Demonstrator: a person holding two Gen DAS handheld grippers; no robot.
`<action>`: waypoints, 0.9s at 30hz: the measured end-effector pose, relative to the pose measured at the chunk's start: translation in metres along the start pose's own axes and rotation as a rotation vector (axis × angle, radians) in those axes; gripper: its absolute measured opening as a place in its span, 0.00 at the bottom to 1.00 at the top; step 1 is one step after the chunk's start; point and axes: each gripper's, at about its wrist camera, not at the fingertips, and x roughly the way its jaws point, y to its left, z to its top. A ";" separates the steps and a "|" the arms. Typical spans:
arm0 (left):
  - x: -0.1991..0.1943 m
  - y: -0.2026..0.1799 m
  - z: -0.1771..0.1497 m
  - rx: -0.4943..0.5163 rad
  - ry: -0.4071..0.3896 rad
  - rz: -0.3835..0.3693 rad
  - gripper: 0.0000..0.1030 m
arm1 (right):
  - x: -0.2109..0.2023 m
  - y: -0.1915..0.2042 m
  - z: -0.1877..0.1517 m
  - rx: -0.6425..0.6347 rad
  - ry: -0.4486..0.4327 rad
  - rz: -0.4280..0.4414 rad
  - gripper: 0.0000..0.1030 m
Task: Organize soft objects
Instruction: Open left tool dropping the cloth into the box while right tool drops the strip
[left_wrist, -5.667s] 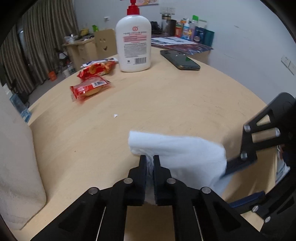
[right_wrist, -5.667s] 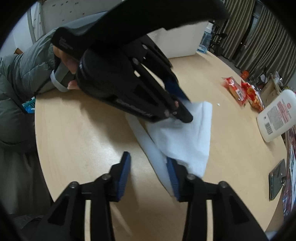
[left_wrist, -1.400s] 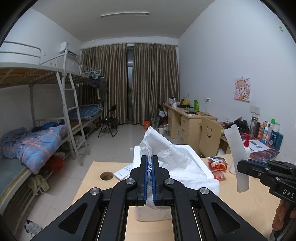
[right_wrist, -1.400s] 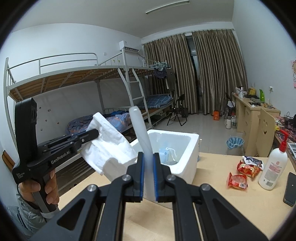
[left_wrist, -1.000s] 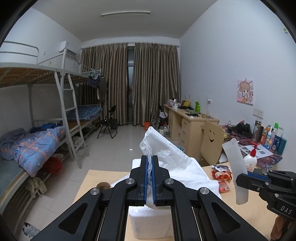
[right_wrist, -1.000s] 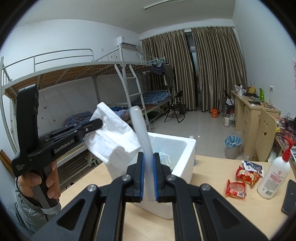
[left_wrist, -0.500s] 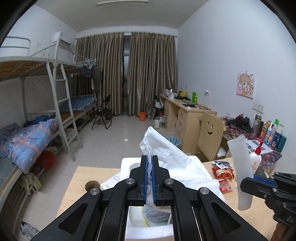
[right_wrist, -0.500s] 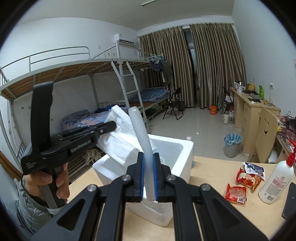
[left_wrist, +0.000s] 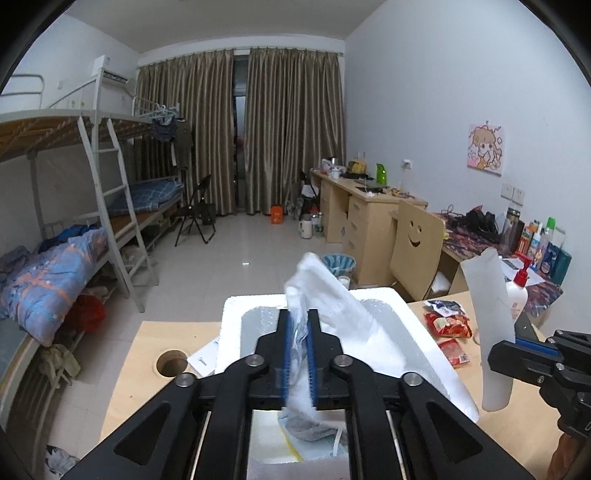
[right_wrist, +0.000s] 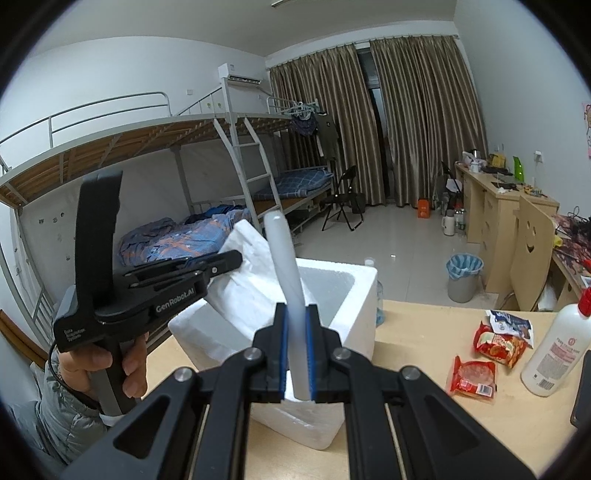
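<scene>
A white soft cloth (left_wrist: 332, 306) hangs stretched between my two grippers, over the open white foam box (left_wrist: 417, 332). My left gripper (left_wrist: 298, 354) is shut on one end of the cloth, directly above the box opening. My right gripper (right_wrist: 295, 354) is shut on the other end, a folded white strip (right_wrist: 286, 254) that stands up between its jaws. The right wrist view shows the left gripper (right_wrist: 229, 260) holding the cloth (right_wrist: 251, 291) above the box (right_wrist: 354, 306). A grey-blue soft item (left_wrist: 314, 432) lies inside the box.
The box stands on a light wooden table (right_wrist: 424, 387). Red snack packets (right_wrist: 498, 345), a white pump bottle (right_wrist: 554, 347) and a dark phone edge (right_wrist: 583, 387) lie to the right. A round hole (left_wrist: 171, 363) and a paper sit left of the box.
Both grippers have carried the cloth forward and lower, so the foam box is nearer and the left gripper is now over its opening. Both grips are unchanged.
</scene>
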 end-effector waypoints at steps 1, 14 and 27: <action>0.000 -0.001 -0.001 0.002 0.003 0.008 0.32 | 0.000 0.000 0.000 0.001 -0.001 0.000 0.11; -0.026 0.008 -0.001 -0.013 -0.070 0.096 0.86 | -0.003 0.003 0.001 -0.008 -0.009 0.005 0.11; -0.054 0.017 -0.009 -0.019 -0.116 0.100 0.94 | -0.007 0.007 0.002 -0.020 -0.018 0.010 0.11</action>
